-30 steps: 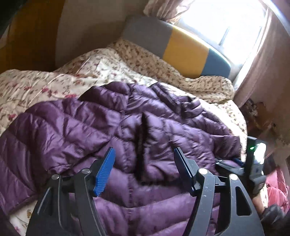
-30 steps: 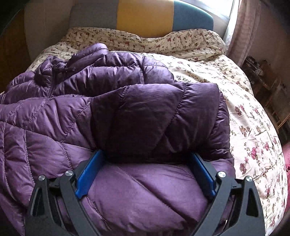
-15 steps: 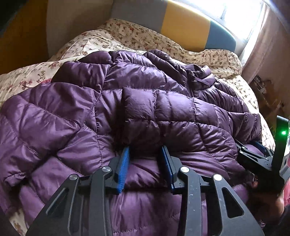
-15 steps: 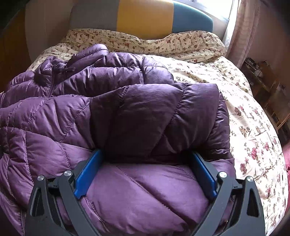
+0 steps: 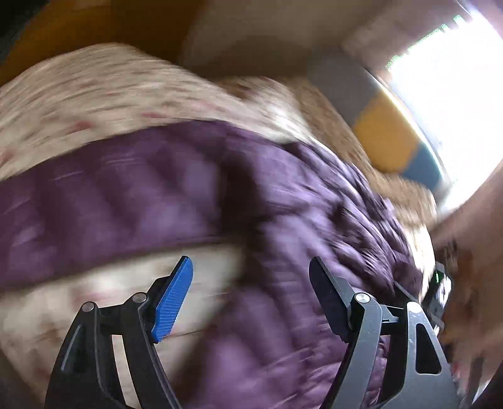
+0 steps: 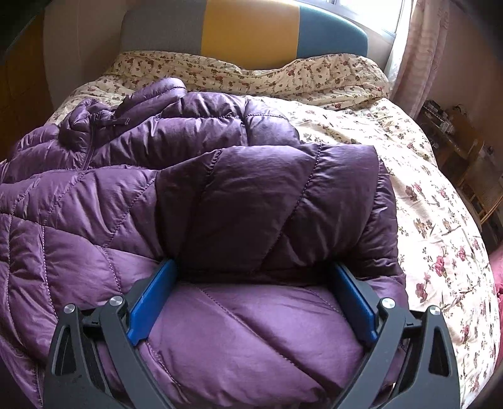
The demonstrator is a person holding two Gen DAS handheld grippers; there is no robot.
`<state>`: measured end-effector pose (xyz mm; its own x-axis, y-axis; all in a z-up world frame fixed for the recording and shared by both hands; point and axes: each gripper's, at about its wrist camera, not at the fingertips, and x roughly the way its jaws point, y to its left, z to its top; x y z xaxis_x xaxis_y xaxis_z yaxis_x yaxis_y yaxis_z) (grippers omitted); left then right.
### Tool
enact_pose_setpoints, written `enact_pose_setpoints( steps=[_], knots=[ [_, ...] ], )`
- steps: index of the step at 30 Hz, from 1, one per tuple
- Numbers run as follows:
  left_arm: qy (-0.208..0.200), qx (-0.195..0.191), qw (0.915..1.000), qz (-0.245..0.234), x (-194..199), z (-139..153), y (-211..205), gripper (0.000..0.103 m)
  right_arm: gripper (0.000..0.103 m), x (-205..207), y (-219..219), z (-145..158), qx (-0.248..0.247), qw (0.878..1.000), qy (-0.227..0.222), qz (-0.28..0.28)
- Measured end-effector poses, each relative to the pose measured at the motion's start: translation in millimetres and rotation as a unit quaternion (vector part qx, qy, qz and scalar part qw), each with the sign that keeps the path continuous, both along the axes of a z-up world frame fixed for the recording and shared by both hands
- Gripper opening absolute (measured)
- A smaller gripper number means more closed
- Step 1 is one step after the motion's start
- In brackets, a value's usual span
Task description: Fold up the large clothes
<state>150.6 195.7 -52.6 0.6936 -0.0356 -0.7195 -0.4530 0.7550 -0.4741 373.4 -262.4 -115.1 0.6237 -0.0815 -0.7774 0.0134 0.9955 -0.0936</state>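
Observation:
A purple quilted puffer jacket (image 6: 220, 201) lies on a floral bedspread (image 6: 433, 220). One side is folded over its middle. My right gripper (image 6: 251, 280) stands wide open, resting on the jacket's near hem, its blue pads (image 6: 151, 302) pressed into the fabric on either side of a puffy fold. The left wrist view is motion-blurred: the jacket (image 5: 283, 226) stretches across it. My left gripper (image 5: 251, 277) is open and empty above the jacket's edge and the bedspread (image 5: 204, 283). The right gripper's body (image 5: 440, 289) shows at the right edge there.
A headboard (image 6: 248, 28) in grey, yellow and blue stands at the far end of the bed. A bright window with a pink curtain (image 6: 418, 53) is at the far right. Cluttered wooden shelves (image 6: 462, 141) stand right of the bed.
My left gripper closed partly on the jacket half a second ago, has opened wide and swung fast to the left. The right gripper has stayed in place, open.

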Motion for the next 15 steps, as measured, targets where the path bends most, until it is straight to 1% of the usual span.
enact_pose_setpoints(
  steps=[1, 2, 4, 5, 7, 8, 11, 13, 15],
  knots=[
    [0.001, -0.004, 0.9996, 0.028, -20.8, 0.1, 14.4, 0.080, 0.096, 0.0, -0.3, -0.3, 0.001, 1.000, 0.000, 0.000],
    [-0.002, -0.006, 0.9975, 0.071, -52.9, 1.5, 36.0, 0.080, 0.096, 0.0, -0.5, -0.2, 0.002, 1.000, 0.000, 0.000],
    [-0.005, -0.020, 0.9924, 0.121, -92.6, 3.3, 61.7, 0.080, 0.096, -0.1, 0.1, 0.4, 0.002, 1.000, 0.000, 0.000],
    [-0.002, -0.027, 0.9860, 0.165, -122.1, 3.7, 78.7, 0.080, 0.096, -0.2, -0.2, 0.5, 0.003, 1.000, 0.000, 0.000],
    [0.006, -0.031, 0.9752, 0.219, -159.4, 4.1, 100.6, 0.080, 0.097, -0.3, -0.2, 0.8, 0.003, 1.000, -0.001, 0.000],
    [0.013, -0.038, 0.9665, 0.253, -181.0, 0.4, 114.0, 0.080, 0.097, -0.2, -0.3, 0.7, 0.003, 1.000, -0.001, 0.000],
    [0.014, -0.082, 0.9530, 0.291, -201.5, -11.7, 133.5, 0.080, 0.097, -0.6, -0.7, 0.9, 0.003, 1.000, -0.001, 0.000],
    [0.012, -0.098, 0.9496, 0.298, -203.7, -17.7, 136.7, 0.080, 0.097, -0.8, -0.8, 1.8, 0.002, 1.000, -0.002, -0.001],
    [0.008, -0.105, 0.9512, 0.290, -198.1, -19.8, 138.7, 0.080, 0.097, -0.9, -0.8, 2.5, 0.000, 1.000, -0.002, -0.002]
  ],
)
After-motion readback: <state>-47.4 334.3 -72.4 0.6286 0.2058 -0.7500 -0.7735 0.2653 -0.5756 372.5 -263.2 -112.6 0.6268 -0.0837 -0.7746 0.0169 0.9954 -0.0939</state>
